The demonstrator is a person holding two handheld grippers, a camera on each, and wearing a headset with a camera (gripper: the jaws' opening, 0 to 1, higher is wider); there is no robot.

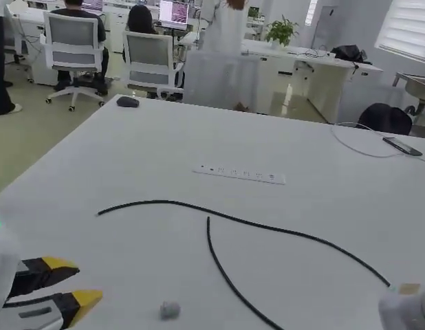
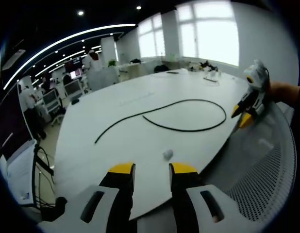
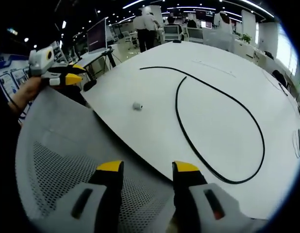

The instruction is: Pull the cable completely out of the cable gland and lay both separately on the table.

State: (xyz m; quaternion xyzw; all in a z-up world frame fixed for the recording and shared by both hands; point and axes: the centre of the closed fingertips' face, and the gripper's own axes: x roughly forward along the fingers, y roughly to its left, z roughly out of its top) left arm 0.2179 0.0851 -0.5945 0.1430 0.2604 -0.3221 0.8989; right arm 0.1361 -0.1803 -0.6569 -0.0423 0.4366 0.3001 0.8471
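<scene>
Gaping empty, left gripper point(image 2: 152, 170) and right gripper point(image 3: 147, 167) — cable point(image 1: 267, 227) cut off, gland point(image 1: 169, 310) blurry.

Broad bare desk point(image 1: 130, 151) lies between the black cable point(image 1: 281, 230) and the power strip point(image 1: 240, 174). The cable gland point(image 1: 169, 310) sits apart from the cable, open all round. A mesh chair back point(image 3: 53, 145) fronts the desk edge.

Bright daylight, windows point(image 2: 208, 34) blown out — fisheye edges bend, head view soft

The cable point(image 1: 267, 227) runs off the head view's bottom edge.
</scene>
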